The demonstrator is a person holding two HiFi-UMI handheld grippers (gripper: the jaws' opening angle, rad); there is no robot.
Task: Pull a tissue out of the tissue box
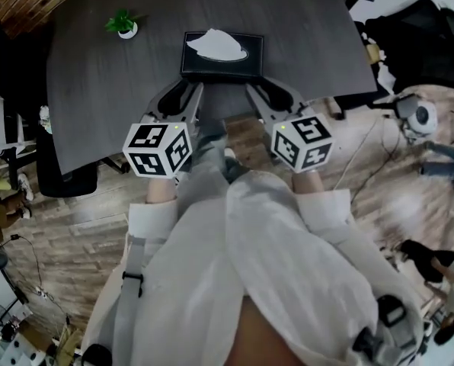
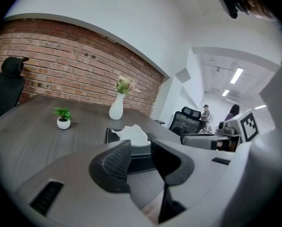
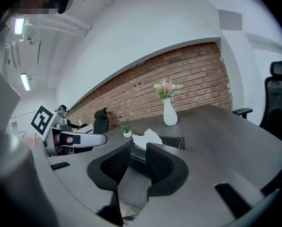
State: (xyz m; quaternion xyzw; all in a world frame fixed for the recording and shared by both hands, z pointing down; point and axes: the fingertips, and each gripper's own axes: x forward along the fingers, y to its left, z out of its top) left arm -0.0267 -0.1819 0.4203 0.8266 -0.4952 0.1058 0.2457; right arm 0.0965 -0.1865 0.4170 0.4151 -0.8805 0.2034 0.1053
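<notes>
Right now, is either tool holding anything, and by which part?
Nothing is held. The left tool and the right tool stand open and empty, short of the black rectangular tissue box; its white crumpled tissue sticks up untouched.

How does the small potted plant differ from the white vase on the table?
The potted plant is low, in a round pot; the vase is tall and narrow-necked. The potted plant has green leaves; the vase holds pale pink flowers. Both containers are white and stand upright on the dark table.
</notes>
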